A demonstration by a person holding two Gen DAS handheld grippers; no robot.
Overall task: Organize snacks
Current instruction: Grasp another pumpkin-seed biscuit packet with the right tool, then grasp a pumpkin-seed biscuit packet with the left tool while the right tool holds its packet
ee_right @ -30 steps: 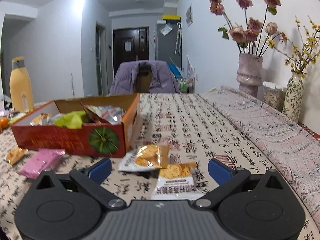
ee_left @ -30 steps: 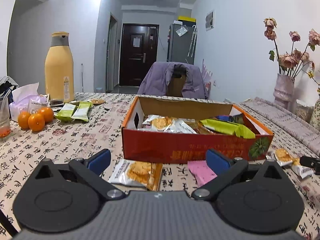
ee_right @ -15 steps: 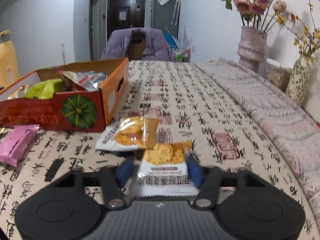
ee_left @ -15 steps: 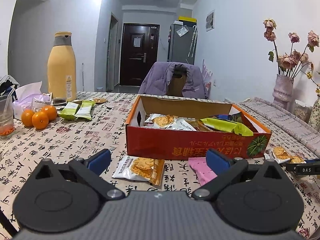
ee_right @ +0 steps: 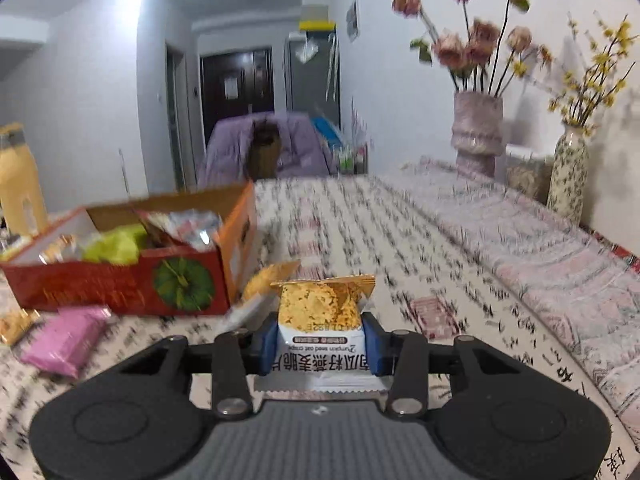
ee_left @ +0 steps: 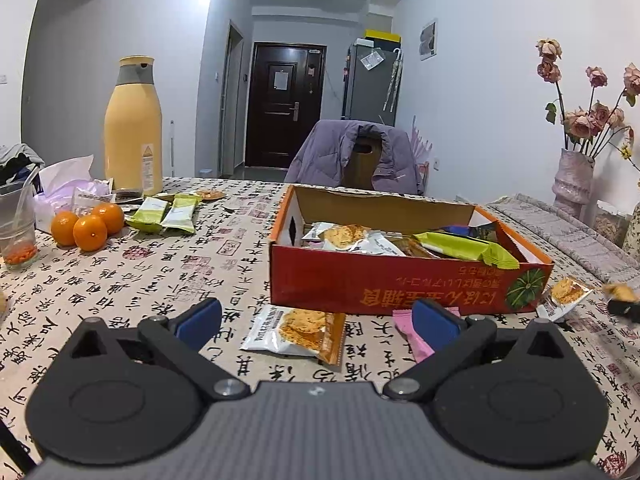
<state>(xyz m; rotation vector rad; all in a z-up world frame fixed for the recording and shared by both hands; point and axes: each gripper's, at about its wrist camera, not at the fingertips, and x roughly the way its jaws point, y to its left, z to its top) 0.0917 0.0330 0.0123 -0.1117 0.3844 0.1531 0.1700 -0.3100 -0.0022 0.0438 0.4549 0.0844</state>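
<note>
- Blurred streaks cover most of your right wrist view, so the print on the tabletop (ee_right: 460, 248) and the contents of the red cardboard box (ee_right: 120, 284) are hard to read there.
- Your right gripper (ee_right: 320, 340) shows in the left wrist view only as a dark tip at the right edge (ee_left: 624, 306), cut off by the frame.
- Your left gripper (ee_left: 316, 320) partly covers the pink packet (ee_left: 412, 330); its near end sits behind the right-hand finger.
- Beside the box front lies a loose cracker packet (ee_left: 298, 330), flat on the tabletop between your spread left fingers (ee_left: 198, 318), which touch nothing.
- Farther left stand a tall yellow bottle (ee_left: 134, 126), three oranges (ee_left: 88, 224), two green bars (ee_left: 164, 214) and a plastic cup (ee_left: 16, 226).
- Two vases with flowers (ee_right: 478, 132) stand at the right wall, well apart from the box.
- Your right fingers (ee_right: 268, 344) are closing on a pumpkin seed crisp packet (ee_right: 322, 320), and the pads press its sides.
- That packet is white at the near end with a serrated seam, golden at the far end, and is held just right of the box corner; a second packet (ee_right: 260, 284) lies behind it.
- The box is open-topped and already holds several packets, including a green wrapper (ee_left: 468, 248).
</note>
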